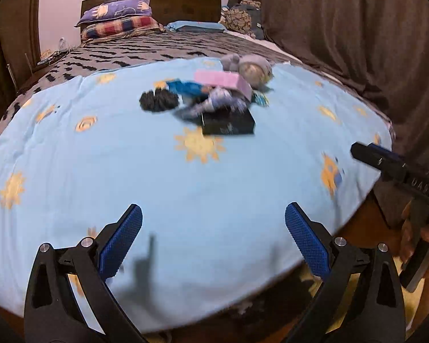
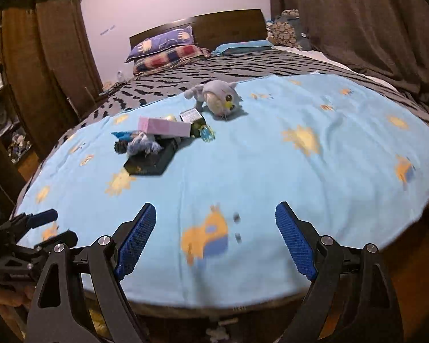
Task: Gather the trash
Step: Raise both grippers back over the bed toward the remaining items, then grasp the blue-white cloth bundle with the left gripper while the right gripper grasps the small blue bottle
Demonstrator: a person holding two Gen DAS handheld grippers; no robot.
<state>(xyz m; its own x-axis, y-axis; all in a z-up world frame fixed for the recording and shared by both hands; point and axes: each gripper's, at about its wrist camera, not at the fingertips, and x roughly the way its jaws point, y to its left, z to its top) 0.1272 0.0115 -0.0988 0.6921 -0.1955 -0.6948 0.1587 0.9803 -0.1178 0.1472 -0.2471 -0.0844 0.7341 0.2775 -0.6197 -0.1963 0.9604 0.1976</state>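
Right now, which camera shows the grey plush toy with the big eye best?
The right wrist view: the grey plush toy is sharp, unobstructed, its eye visible. In the left wrist view it is blurred, partly behind the pink box.

Both wrist cameras look from above the foot edge of the bed (image 1: 163,48), angled down and facing the headboard (image 2: 214,25). The left view stands nearer the bed's left side, with the right gripper (image 1: 369,154) at its right edge; the right view catches the left gripper (image 2: 51,225) at lower left. Both share the blue blanket (image 2: 271,165) and a mid-distance clutter pile (image 1: 211,100).
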